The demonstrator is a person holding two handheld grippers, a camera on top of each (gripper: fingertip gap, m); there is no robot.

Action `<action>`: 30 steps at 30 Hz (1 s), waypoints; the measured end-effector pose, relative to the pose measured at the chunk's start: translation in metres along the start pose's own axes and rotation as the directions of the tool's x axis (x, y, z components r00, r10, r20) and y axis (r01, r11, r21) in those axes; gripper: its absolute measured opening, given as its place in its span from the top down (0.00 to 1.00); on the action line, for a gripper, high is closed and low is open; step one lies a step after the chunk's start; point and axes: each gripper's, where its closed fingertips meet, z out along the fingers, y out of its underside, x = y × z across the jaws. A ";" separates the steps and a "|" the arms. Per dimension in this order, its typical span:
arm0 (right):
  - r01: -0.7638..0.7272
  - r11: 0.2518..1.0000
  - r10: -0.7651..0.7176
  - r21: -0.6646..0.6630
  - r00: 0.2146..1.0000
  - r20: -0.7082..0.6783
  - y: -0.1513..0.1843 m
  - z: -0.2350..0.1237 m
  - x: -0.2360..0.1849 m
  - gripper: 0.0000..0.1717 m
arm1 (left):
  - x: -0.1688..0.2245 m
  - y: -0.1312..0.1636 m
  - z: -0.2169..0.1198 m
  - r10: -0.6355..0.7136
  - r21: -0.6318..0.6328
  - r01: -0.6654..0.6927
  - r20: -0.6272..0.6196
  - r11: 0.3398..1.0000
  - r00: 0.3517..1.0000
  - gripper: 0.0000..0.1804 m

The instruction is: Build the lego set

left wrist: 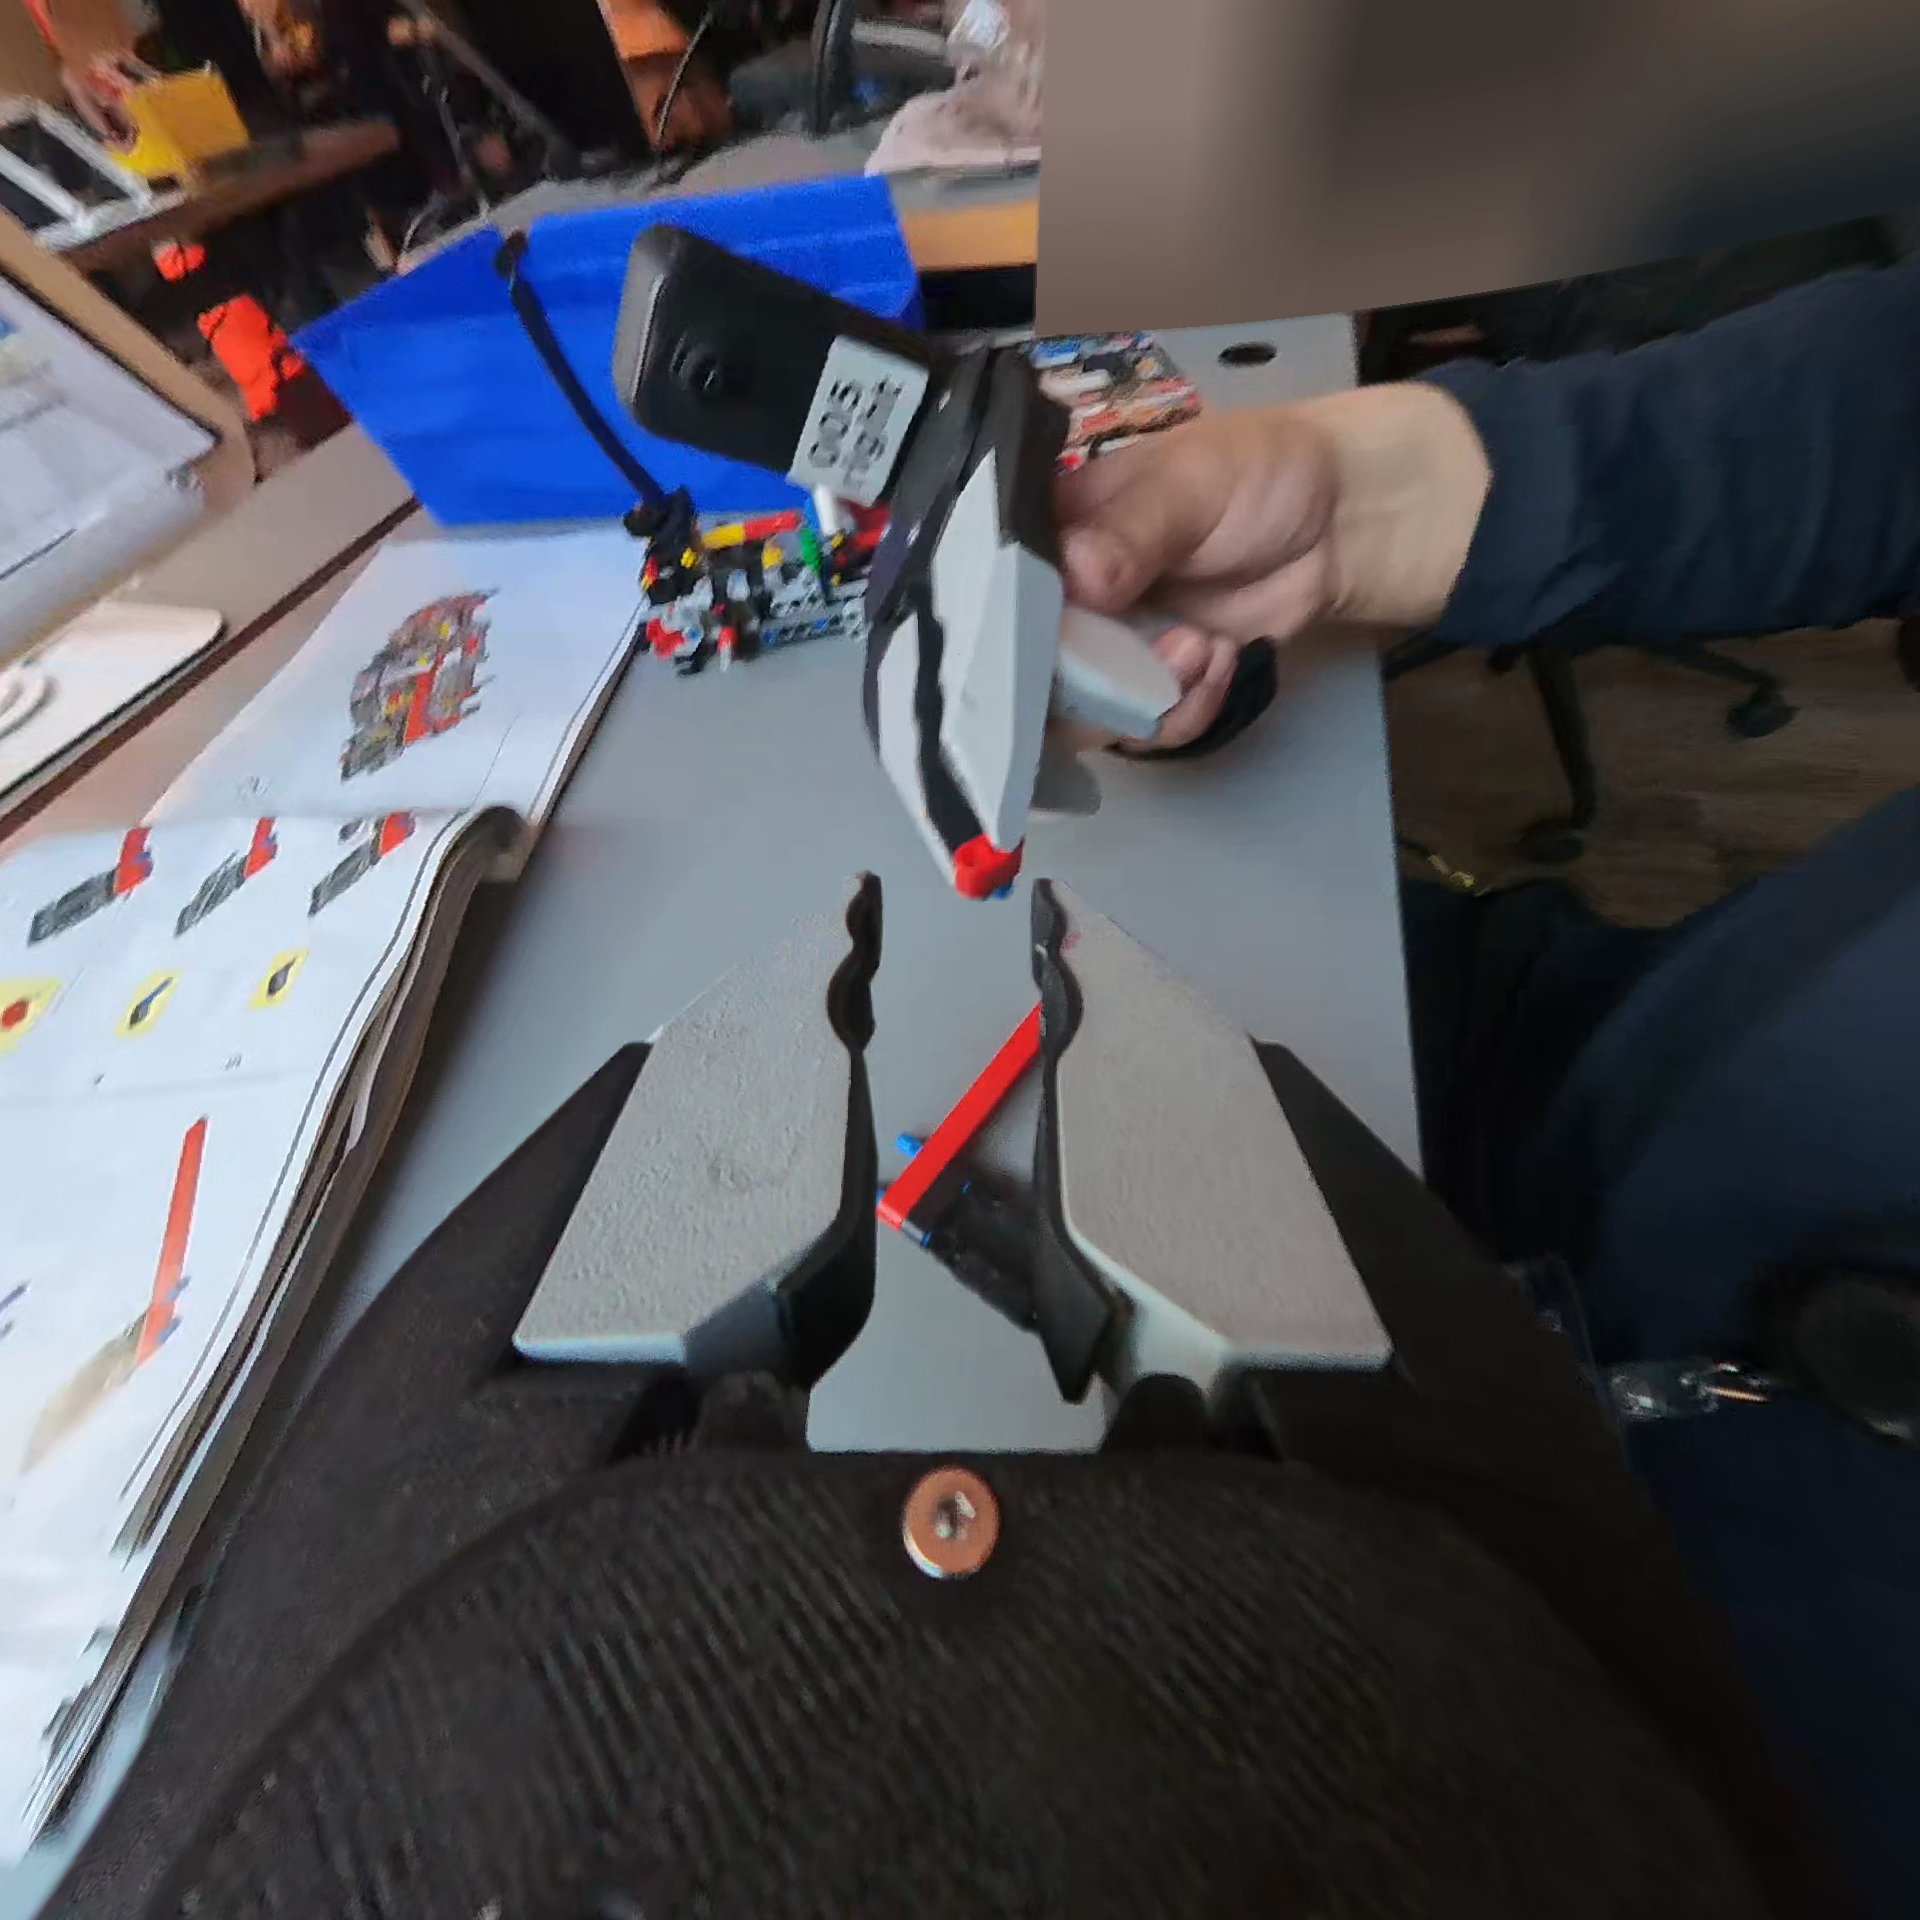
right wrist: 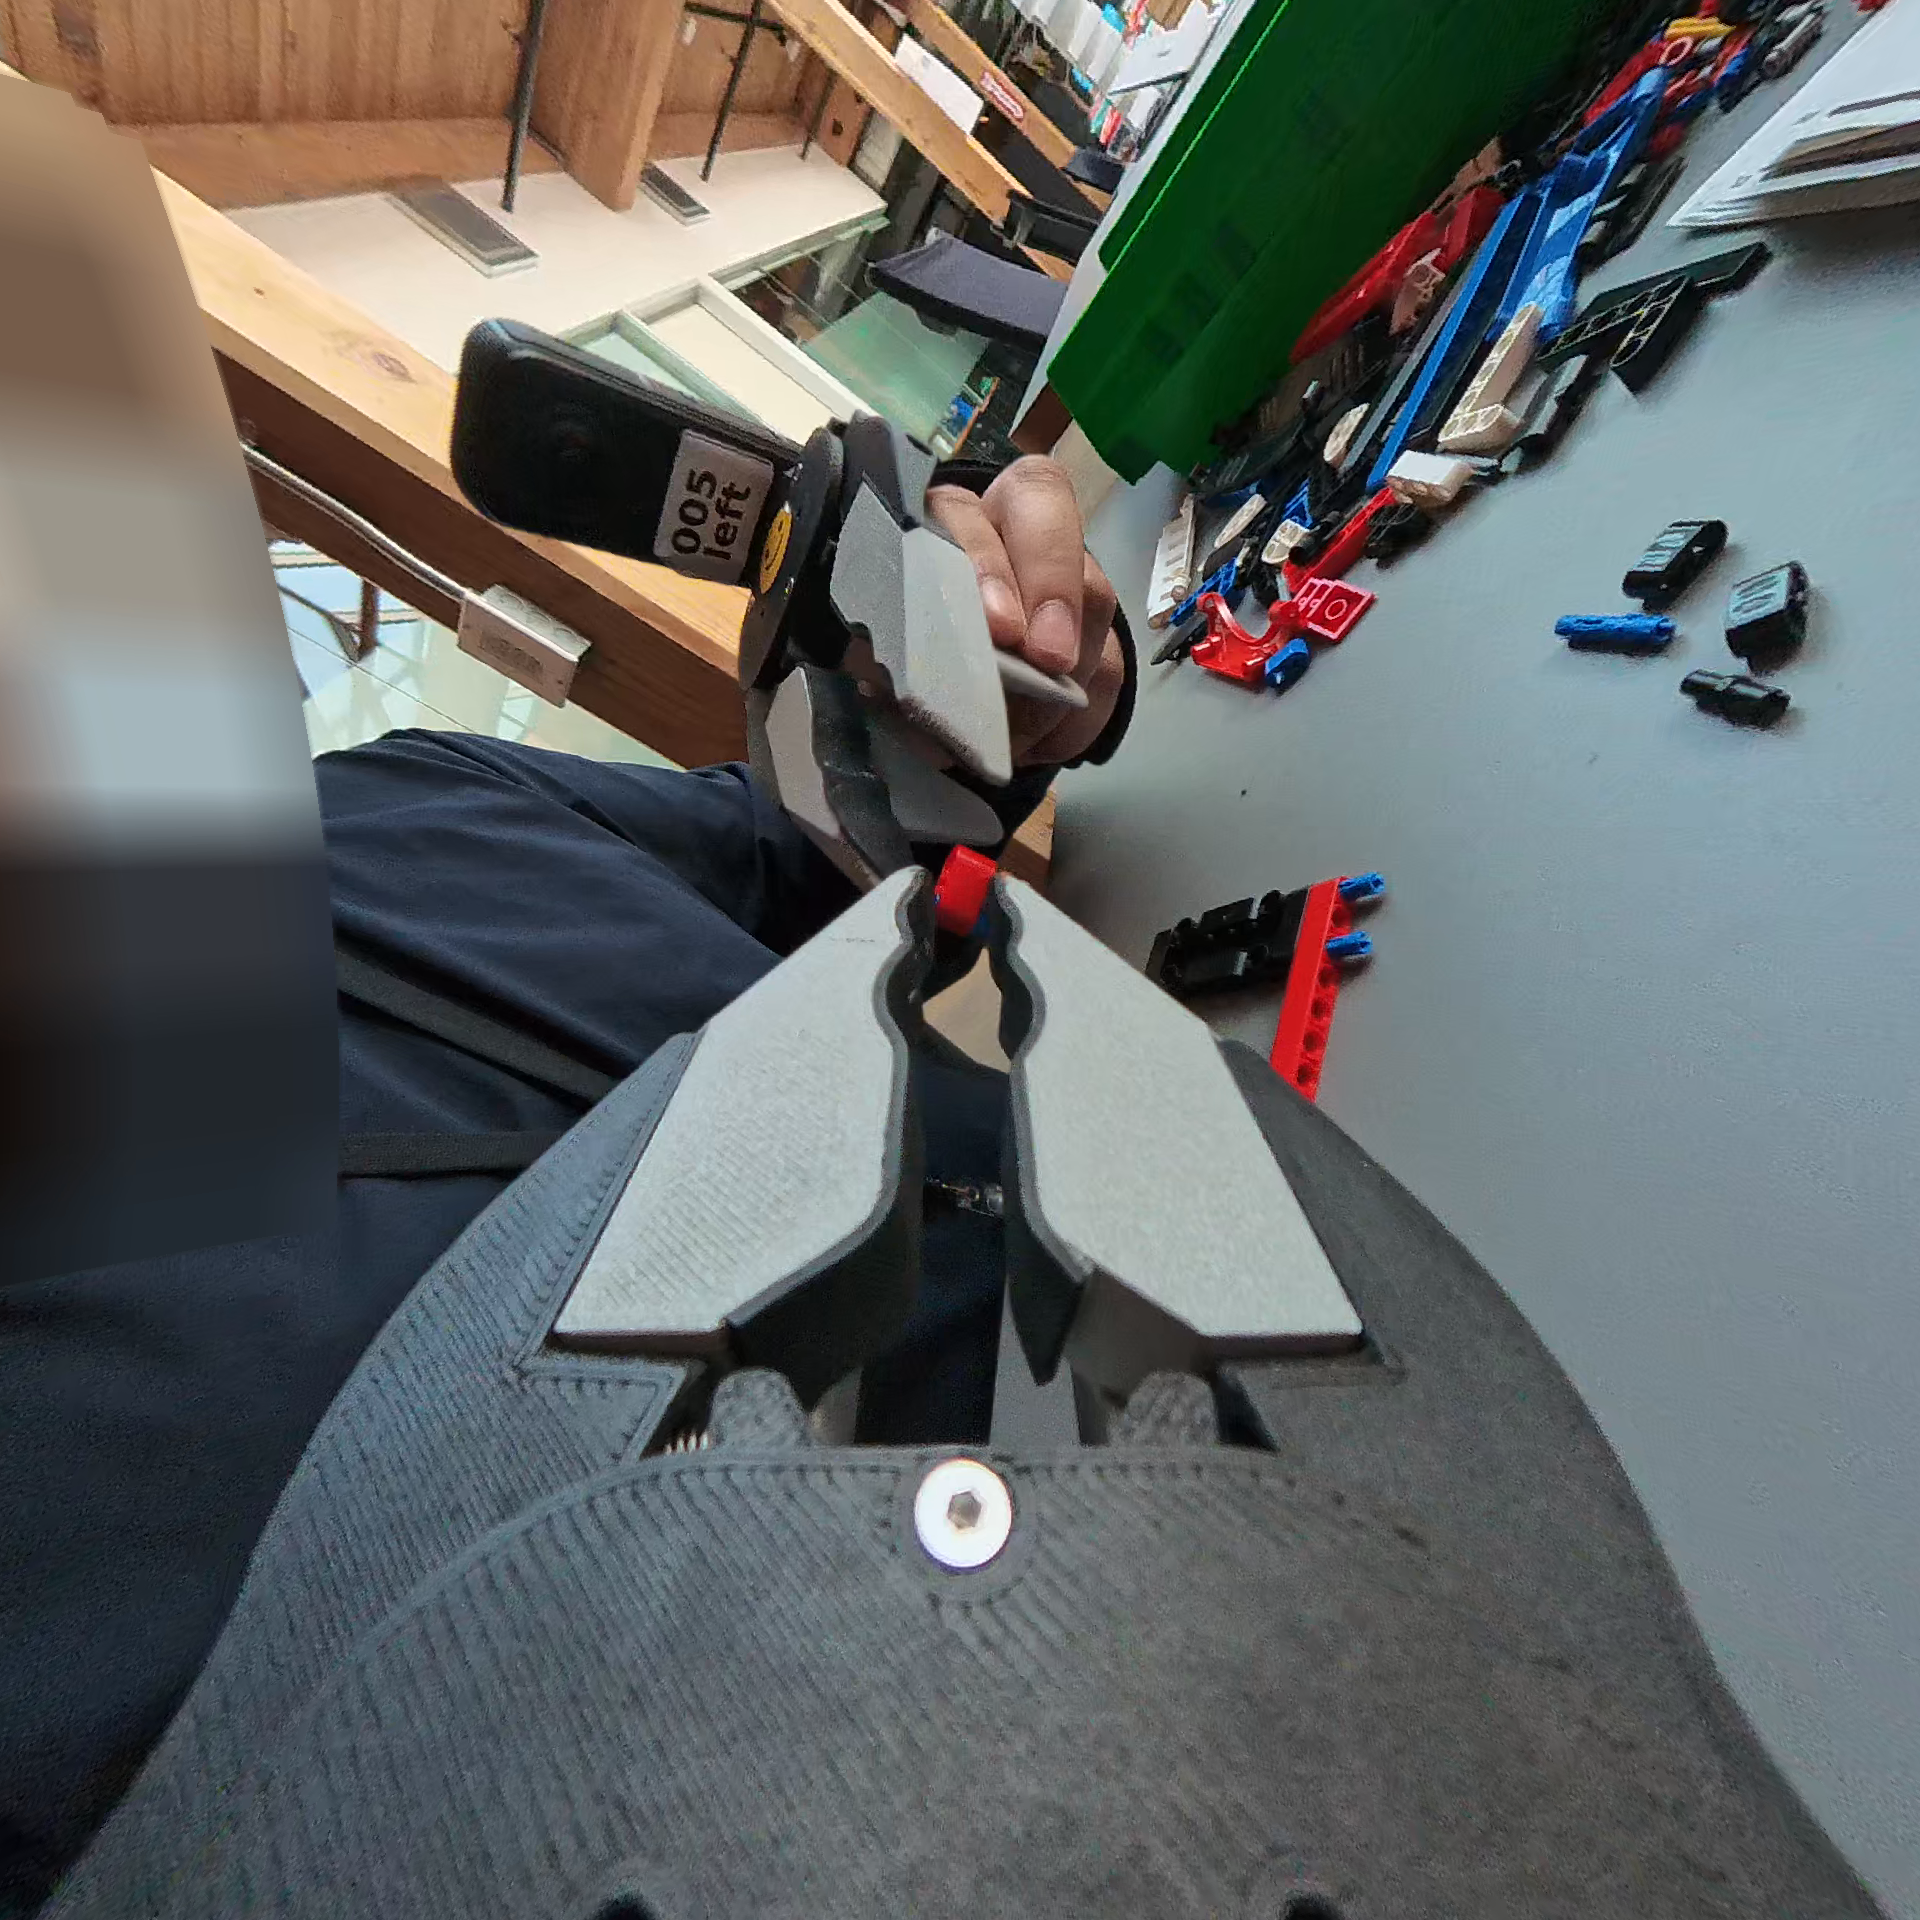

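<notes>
My right gripper (right wrist: 961, 896) is shut on a small red round brick piece (right wrist: 964, 885) with a blue pin in it, pinched at the fingertips and held above the grey table (right wrist: 1558, 1143). The left wrist view shows the same piece (left wrist: 985, 865) at the right gripper's (left wrist: 987, 857) tips, just beyond my left gripper (left wrist: 956, 899). My left gripper is open with nothing between its pads. It also shows in the right wrist view (right wrist: 935, 821), close to the red piece. A red beam joined to a black piece with blue pins (left wrist: 961, 1127) lies on the table under my left fingers, and appears in the right wrist view (right wrist: 1314, 977).
An open instruction booklet (left wrist: 260, 935) lies at the left, with a blue bin (left wrist: 468, 395) and a partly built brick model (left wrist: 748, 592) behind it. A pile of bricks (right wrist: 1455, 364), a green bin (right wrist: 1299, 208) and loose black and blue pieces (right wrist: 1704, 613) sit farther off. A person sits at the table's edge.
</notes>
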 end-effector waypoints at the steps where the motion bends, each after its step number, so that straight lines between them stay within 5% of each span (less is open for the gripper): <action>1: -0.007 1.000 0.007 0.007 1.000 0.013 -0.002 0.000 -0.001 0.96 | 0.003 -0.003 0.000 0.004 0.020 -0.004 -0.019 1.000 1.000 0.85; 11: -0.081 0.986 0.063 0.149 0.990 0.122 -0.024 0.003 -0.006 0.96 | -0.009 -0.009 0.002 -0.025 0.050 0.013 0.233 0.999 0.972 0.85; 20: -0.077 0.975 0.064 0.208 0.996 0.067 -0.028 0.012 0.002 0.96 | -0.022 -0.006 -0.001 -0.008 0.055 -0.012 0.355 0.998 0.935 0.92; 25: -0.053 0.981 0.065 0.188 0.996 -0.056 -0.024 0.010 0.019 0.91 | -0.028 0.012 0.007 0.118 -0.089 -0.090 0.401 0.992 0.908 0.92; 30: 0.122 0.990 -0.093 0.071 0.940 -0.328 -0.017 0.009 0.038 0.95 | -0.029 0.027 0.014 0.212 -0.228 -0.125 0.408 0.966 0.888 0.92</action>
